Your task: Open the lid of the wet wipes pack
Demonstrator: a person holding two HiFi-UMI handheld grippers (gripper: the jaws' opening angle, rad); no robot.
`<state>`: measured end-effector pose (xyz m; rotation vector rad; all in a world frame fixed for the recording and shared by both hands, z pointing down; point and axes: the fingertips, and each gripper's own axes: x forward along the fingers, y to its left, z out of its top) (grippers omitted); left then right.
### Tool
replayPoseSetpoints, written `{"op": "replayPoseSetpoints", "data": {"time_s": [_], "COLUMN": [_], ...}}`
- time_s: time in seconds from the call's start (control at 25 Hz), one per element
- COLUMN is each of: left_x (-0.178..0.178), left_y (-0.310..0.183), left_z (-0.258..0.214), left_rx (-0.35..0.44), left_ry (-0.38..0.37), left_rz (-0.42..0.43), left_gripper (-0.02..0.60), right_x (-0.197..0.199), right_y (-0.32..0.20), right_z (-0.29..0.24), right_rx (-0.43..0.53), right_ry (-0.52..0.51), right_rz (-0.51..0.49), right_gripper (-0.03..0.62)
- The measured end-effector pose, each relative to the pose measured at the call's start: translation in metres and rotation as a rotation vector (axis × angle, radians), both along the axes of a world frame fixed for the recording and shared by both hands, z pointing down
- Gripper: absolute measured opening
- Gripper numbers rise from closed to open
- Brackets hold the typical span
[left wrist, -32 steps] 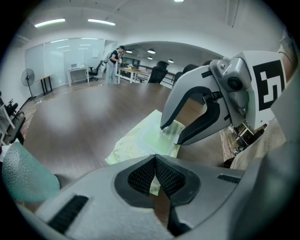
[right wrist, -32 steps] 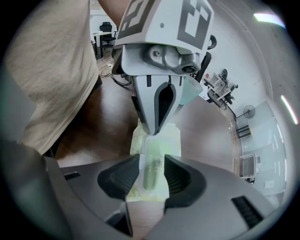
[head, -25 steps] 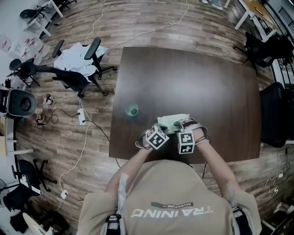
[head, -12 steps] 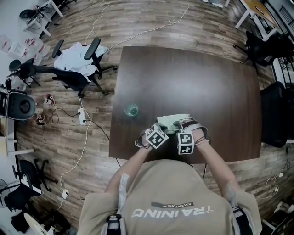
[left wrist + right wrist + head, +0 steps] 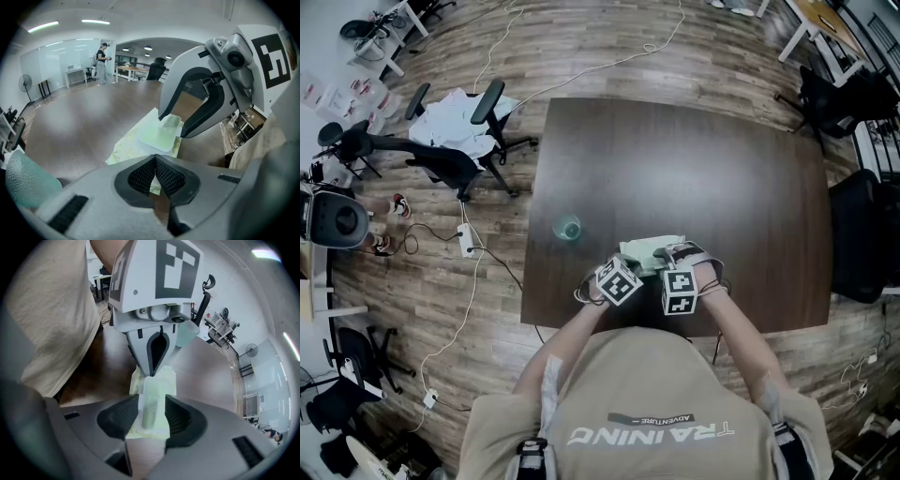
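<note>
Two tools | right tool (image 5: 151,417) on lid (image 5: 153,397) | left tool (image 5: 155,171) pinching pack (image 5: 124,147) (seemingly)

**Head view:** the camera sits above the person and faces steeply down on the dark table (image 5: 694,159) from well off; the person's shoulders fill 6 o'clock.

**Left gripper view:** the camera sits low and close behind the left gripper (image 5: 155,174) and faces along its jaws, with the right gripper (image 5: 172,125) at 1 o'clock.

**Right gripper view:** equally close, this camera faces the opposite way, with the left gripper at 12 o'clock.

All three views share the wet wipes pack (image 5: 152,394) and the table around it.
</note>
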<state>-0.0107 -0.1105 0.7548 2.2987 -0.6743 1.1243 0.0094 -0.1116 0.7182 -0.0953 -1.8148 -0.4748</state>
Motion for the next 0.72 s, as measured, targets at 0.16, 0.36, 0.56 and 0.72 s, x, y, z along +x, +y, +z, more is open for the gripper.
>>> {"op": "replayPoseSetpoints", "data": {"time_s": [0.16, 0.36, 0.56, 0.72], "left_x": [-0.002, -0.003, -0.001, -0.002], "left_y": [-0.001, 0.0, 0.0, 0.001], "left_z": [0.0, 0.001, -0.002, -0.002], "left_rx": [0.003, 0.005, 0.005, 0.009], "left_ry": [0.005, 0.011, 0.015, 0.015], "left_rz": [-0.003, 0.001, 0.003, 0.005], "left_gripper": [0.009, 0.009, 0.009, 0.009], "right_x": [0.002, 0.002, 0.003, 0.003], "right_y": [-0.004, -0.004, -0.005, -0.006], "right_z": [-0.004, -0.009, -0.015, -0.018], "right_rx": [-0.016, 0.001, 0.02, 0.032], "right_ry": [-0.024, -0.037, -0.044, -0.046], "right_rz": [0.039, 0.057, 0.07, 0.075], "right_gripper": [0.16, 0.16, 0.16, 0.151]}}
